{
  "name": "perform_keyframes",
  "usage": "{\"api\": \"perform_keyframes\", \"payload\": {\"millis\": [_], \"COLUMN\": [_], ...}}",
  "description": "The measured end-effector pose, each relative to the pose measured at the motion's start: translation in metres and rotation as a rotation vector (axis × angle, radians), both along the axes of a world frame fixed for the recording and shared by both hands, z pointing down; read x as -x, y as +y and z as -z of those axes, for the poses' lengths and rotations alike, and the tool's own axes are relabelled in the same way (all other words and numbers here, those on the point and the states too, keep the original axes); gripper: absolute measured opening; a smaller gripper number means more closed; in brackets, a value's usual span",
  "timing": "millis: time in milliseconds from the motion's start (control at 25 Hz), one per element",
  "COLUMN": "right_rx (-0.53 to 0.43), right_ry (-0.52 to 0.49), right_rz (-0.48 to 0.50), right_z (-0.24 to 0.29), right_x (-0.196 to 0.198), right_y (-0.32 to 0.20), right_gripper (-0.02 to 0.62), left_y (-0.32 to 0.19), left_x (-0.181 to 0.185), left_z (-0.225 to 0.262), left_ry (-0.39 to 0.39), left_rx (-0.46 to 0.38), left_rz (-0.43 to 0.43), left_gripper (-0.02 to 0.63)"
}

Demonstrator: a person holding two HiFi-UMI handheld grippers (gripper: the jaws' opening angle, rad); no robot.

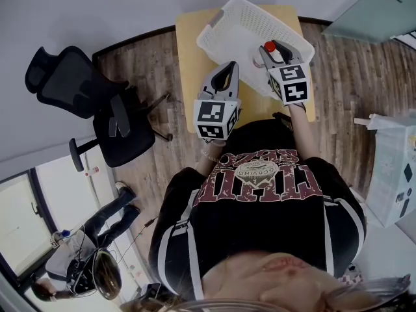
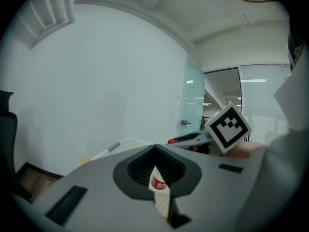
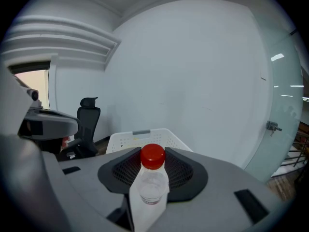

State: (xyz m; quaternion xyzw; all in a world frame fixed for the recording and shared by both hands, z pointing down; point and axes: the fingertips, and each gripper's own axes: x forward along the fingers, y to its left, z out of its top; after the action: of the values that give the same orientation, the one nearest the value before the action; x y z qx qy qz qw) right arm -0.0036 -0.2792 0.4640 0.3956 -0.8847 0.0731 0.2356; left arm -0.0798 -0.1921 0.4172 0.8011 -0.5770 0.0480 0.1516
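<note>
At the far left a black office chair (image 1: 84,103) is standing on the wooden floor (image 1: 149,168), apart from the yellow bench (image 1: 187,57). We are holding the left gripper (image 1: 225,75) over the bench's near part, just beside the white plastic basket (image 1: 244,21). Its jaws are pinching shut on a small white sachet (image 2: 160,192) with a red label, which is showing between them in the left gripper view. The basket is sitting askew on the bench's far part. Further right, we are holding the right gripper (image 1: 273,51) above the basket's near right rim. Its jaws are clamping a clear plastic bottle (image 3: 151,190) by its body, with the red cap (image 1: 269,46) standing clear of them. At the right edge a white box (image 1: 390,168) is showing.
</note>
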Motion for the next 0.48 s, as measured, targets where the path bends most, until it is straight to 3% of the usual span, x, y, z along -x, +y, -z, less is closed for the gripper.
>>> {"api": "perform_keyframes", "payload": {"millis": [480], "right_rx": [-0.054], "right_ry": [-0.074], "right_rz": [0.033], "right_z": [0.043], "right_x": [0.006], "right_y": [0.006], "right_gripper": [0.153], "left_y": [0.008], "left_x": [0.003], "left_z": [0.001], "left_ry": [0.0], "left_rx": [0.0], "left_rz": [0.025], "left_gripper": [0.041]}}
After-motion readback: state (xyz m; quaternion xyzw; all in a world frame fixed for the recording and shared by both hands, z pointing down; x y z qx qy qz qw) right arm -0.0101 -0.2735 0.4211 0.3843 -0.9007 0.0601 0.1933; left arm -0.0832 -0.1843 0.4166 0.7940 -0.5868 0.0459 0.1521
